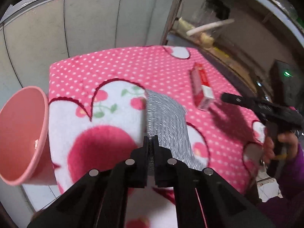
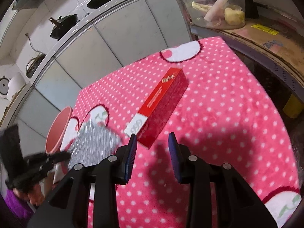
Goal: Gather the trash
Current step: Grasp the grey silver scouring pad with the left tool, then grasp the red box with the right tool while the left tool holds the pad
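The box [image 2: 159,108] lies toward the table's [image 2: 228,114] far right corner with bare cloth all round it, while the foil [image 1: 167,119] crowds the left edge beside the bin [image 1: 24,133].

We see bright, even indoor light. Strong fisheye bending at the edges — grey cabinet panels [image 1: 91,19] curve. The crinkled silver foil wrapper [image 1: 165,119] smears with motion blur; the right gripper [image 2: 153,138] casts soft shadows on the pink polka-dot fleece cloth [image 2: 228,114].
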The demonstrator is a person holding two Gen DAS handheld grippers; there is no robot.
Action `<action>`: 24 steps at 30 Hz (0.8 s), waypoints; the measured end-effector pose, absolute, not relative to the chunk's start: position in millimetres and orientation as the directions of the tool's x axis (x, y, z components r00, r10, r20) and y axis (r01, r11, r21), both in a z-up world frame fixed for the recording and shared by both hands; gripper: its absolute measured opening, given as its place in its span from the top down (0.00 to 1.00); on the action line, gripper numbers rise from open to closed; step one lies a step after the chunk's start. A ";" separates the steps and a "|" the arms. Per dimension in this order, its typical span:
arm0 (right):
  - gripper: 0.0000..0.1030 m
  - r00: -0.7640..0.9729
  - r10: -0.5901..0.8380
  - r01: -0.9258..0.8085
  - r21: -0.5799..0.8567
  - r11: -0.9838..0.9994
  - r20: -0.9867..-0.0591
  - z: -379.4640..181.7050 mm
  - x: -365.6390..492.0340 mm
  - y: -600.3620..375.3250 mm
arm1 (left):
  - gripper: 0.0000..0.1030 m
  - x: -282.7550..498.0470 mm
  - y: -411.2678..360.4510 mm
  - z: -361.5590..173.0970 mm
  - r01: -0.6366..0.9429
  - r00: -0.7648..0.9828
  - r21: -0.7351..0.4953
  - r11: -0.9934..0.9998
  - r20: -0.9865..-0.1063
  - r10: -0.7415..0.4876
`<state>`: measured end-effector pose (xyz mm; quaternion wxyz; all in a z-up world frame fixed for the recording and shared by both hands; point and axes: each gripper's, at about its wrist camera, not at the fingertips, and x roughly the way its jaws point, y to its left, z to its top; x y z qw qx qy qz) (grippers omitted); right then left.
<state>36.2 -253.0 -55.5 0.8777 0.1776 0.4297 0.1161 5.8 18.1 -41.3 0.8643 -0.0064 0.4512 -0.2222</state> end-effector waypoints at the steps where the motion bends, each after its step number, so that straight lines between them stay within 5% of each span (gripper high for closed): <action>1: 0.66 0.606 0.353 -0.046 0.412 0.910 -0.713 -52.6 40.3 -253.7 | 0.97 1.6 17.3 -39.3 0.375 0.506 -0.200 0.905 -0.774 -0.381; 6: 0.66 0.597 0.333 -0.018 0.403 0.915 -0.729 -45.7 67.8 -248.0 | 0.97 -22.4 26.0 -23.4 0.298 0.643 -0.067 0.952 -0.723 -0.252; 14: 0.66 0.535 0.224 0.137 0.346 0.928 -0.814 -61.6 111.5 -245.6 | 0.97 -31.8 48.3 -28.4 0.197 0.670 -0.107 0.975 -0.711 -0.213; 17: 0.57 0.532 0.180 0.156 0.305 0.940 -0.827 -62.6 116.5 -239.7 | 0.97 -37.3 52.5 -26.0 0.196 0.676 -0.124 0.973 -0.701 -0.226; 24: 0.57 0.505 0.230 0.106 0.324 0.940 -0.832 -71.7 113.8 -229.6 | 0.97 -45.3 58.2 -20.7 0.200 0.687 -0.144 0.969 -0.684 -0.243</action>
